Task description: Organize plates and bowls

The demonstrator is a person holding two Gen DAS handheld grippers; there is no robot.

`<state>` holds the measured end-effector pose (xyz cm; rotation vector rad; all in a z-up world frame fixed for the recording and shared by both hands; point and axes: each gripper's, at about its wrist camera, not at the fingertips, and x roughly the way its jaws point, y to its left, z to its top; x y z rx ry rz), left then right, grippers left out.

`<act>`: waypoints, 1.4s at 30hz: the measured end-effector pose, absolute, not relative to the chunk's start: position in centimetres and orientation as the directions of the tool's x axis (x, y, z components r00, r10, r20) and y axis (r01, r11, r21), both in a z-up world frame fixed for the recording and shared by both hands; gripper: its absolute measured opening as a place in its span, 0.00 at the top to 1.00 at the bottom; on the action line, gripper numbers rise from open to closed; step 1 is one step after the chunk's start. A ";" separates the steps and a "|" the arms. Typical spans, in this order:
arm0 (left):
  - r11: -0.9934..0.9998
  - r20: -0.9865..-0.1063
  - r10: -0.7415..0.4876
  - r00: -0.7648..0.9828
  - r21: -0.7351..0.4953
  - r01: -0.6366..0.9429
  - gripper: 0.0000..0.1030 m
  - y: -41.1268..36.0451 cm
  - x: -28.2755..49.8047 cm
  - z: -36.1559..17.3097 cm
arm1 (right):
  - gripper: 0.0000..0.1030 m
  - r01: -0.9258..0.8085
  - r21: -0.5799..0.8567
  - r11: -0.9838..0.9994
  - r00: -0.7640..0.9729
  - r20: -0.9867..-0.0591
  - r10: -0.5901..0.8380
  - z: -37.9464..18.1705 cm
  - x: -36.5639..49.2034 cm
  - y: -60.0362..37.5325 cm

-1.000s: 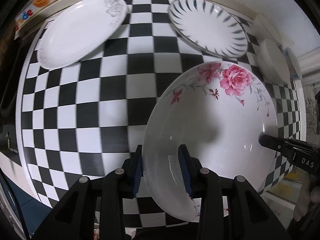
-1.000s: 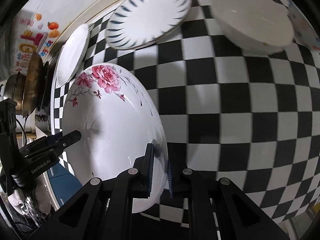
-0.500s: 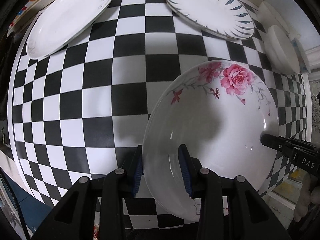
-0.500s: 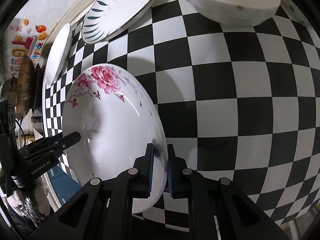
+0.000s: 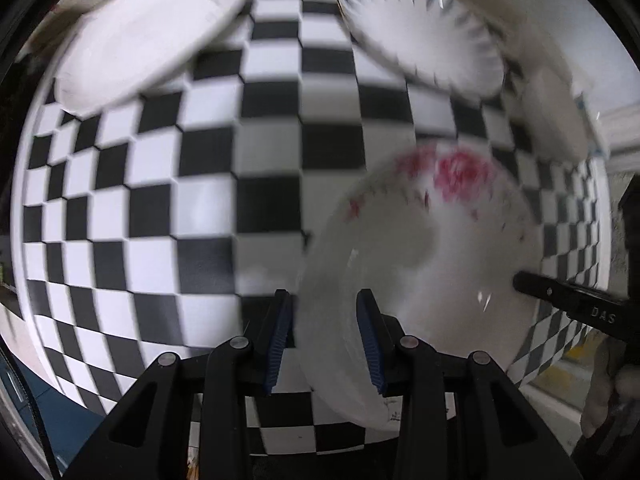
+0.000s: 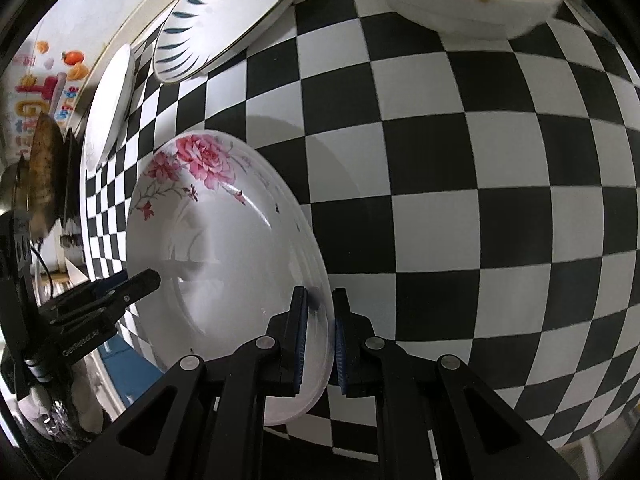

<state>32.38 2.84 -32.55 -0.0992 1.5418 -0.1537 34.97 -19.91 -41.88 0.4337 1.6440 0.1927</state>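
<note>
The rose bowl [image 6: 224, 248] is clamped at opposite rims by the left gripper [image 5: 326, 336], apparently, and the right gripper [image 6: 320, 340]; "DAS" is read.

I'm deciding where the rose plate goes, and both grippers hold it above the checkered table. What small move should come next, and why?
Probably carry the rose plate toward the blue-leaf plate at the table's far edge and lower it onto it. The left gripper and right gripper each clamp opposite rims, the plate looks clear of the checkered table, and stacking plates would tidy them.
</note>
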 end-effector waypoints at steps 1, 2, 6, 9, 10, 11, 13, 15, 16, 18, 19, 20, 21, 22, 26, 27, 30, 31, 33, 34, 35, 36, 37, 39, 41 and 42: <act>0.986 -0.985 -0.166 0.048 -0.165 0.029 0.69 3.9 32.8 -31.5 | 0.86 0.189 0.362 0.913 -0.067 -0.923 0.379 -41.4 35.1 -20.3; 0.985 -0.982 -0.172 0.077 -0.171 0.016 0.69 4.8 33.2 -30.5 | 0.86 0.203 0.349 0.915 -0.062 -0.928 0.368 -40.7 35.3 -20.6; 0.970 -0.964 -0.211 0.162 -0.227 -0.091 0.68 10.3 35.5 -28.1 | 0.83 0.202 0.293 0.934 0.052 -0.956 0.289 -34.3 37.3 -19.8; 0.937 -0.952 -0.243 0.185 -0.280 -0.208 0.68 15.0 37.3 -28.6 | 0.63 0.101 0.328 0.939 0.119 -0.941 0.316 -30.2 41.2 -15.8; 0.931 -0.952 -0.242 0.187 -0.282 -0.230 0.68 16.3 37.7 -29.0 | 0.59 0.040 0.342 0.939 0.134 -0.933 0.334 -29.3 43.2 -13.6; 0.922 -0.952 -0.243 0.185 -0.286 -0.260 0.68 17.5 38.3 -29.5 | 0.57 -0.005 0.347 0.938 0.144 -0.928 0.344 -28.9 44.9 -12.0; 0.901 -0.952 -0.241 0.189 -0.292 -0.321 0.68 19.7 39.4 -30.8 | 0.57 -0.106 0.327 0.939 0.174 -0.924 0.341 -28.7 49.0 -7.8; 0.885 -0.954 -0.232 0.191 -0.289 -0.365 0.68 21.1 39.6 -31.8 | 0.57 -0.205 0.308 0.929 0.193 -0.918 0.347 -29.4 53.3 -3.5; 0.876 -0.953 -0.233 0.194 -0.292 -0.385 0.68 21.8 39.9 -32.4 | 0.57 -0.249 0.312 0.917 0.188 -0.913 0.362 -30.0 55.2 -1.6; 0.861 -0.956 -0.222 0.194 -0.286 -0.421 0.68 23.0 40.5 -33.3 | 0.57 -0.322 0.313 0.894 0.168 -0.910 0.379 -31.5 58.9 1.9; 0.851 -0.955 -0.224 0.195 -0.289 -0.438 0.68 23.5 40.9 -33.7 | 0.57 -0.349 0.317 0.882 0.154 -0.909 0.387 -32.2 60.6 3.1; 0.843 -0.955 -0.224 0.194 -0.290 -0.453 0.68 23.9 41.3 -34.2 | 0.57 -0.370 0.320 0.872 0.136 -0.910 0.392 -33.1 62.1 4.4; 0.834 -0.955 -0.224 0.192 -0.290 -0.469 0.68 24.3 41.5 -34.5 | 0.57 -0.387 0.320 0.865 0.119 -0.913 0.391 -34.2 63.8 5.8; 0.824 -0.954 -0.232 0.192 -0.297 -0.482 0.68 24.6 41.7 -34.9 | 0.57 -0.395 0.317 0.862 0.106 -0.917 0.386 -34.9 64.8 6.4; 0.809 -0.952 -0.237 0.195 -0.304 -0.502 0.68 25.5 43.0 -35.7 | 0.58 -0.412 0.323 0.852 0.047 -0.926 0.374 -38.0 68.0 9.0; 0.809 -0.953 -0.234 0.194 -0.302 -0.504 0.68 25.6 43.3 -35.8 | 0.58 -0.414 0.339 0.845 0.029 -0.923 0.385 -38.6 68.5 9.4; 0.804 -0.952 -0.235 0.197 -0.304 -0.512 0.68 25.8 44.2 -36.2 | 0.63 -0.418 0.346 0.840 -0.007 -0.926 0.377 -40.2 69.7 10.6; 0.803 -0.952 -0.233 0.197 -0.303 -0.514 0.68 26.0 44.4 -36.2 | 0.65 -0.424 0.348 0.836 -0.018 -0.926 0.376 -40.6 69.9 10.8; 0.800 -0.951 -0.235 0.199 -0.306 -0.517 0.68 26.3 44.8 -36.2 | 0.74 -0.437 0.347 0.830 -0.036 -0.929 0.369 -41.3 69.9 11.2; 0.799 -0.951 -0.234 0.203 -0.307 -0.517 0.68 26.5 45.0 -36.3 | 0.75 -0.447 0.336 0.829 -0.038 -0.933 0.358 -41.6 69.9 11.7; 0.799 -0.950 -0.234 0.209 -0.310 -0.515 0.68 26.6 45.0 -36.3 | 0.75 -0.463 0.333 0.822 -0.035 -0.933 0.358 -41.7 69.8 11.9; 0.802 -0.949 -0.234 0.213 -0.312 -0.510 0.69 26.0 45.4 -36.6 | 0.75 -0.468 0.335 0.818 -0.036 -0.932 0.361 -41.7 69.8 11.8; 0.807 -0.951 -0.226 0.210 -0.304 -0.507 0.69 25.6 45.7 -36.8 | 0.76 -0.469 0.339 0.816 -0.042 -0.931 0.363 -41.7 69.7 11.8; 0.818 -0.959 -0.195 0.207 -0.276 -0.505 0.70 25.4 45.7 -36.7 | 0.77 -0.476 0.342 0.810 -0.057 -0.931 0.359 -41.6 69.2 11.6; 0.825 -0.960 -0.185 0.209 -0.267 -0.498 0.70 25.3 46.0 -36.6 | 0.78 -0.486 0.334 0.808 -0.060 -0.934 0.351 -41.7 68.6 11.6; 0.826 -0.960 -0.186 0.210 -0.268 -0.496 0.70 25.3 46.0 -36.6 | 0.79 -0.479 0.343 0.808 -0.069 -0.932 0.355 -41.8 68.2 11.2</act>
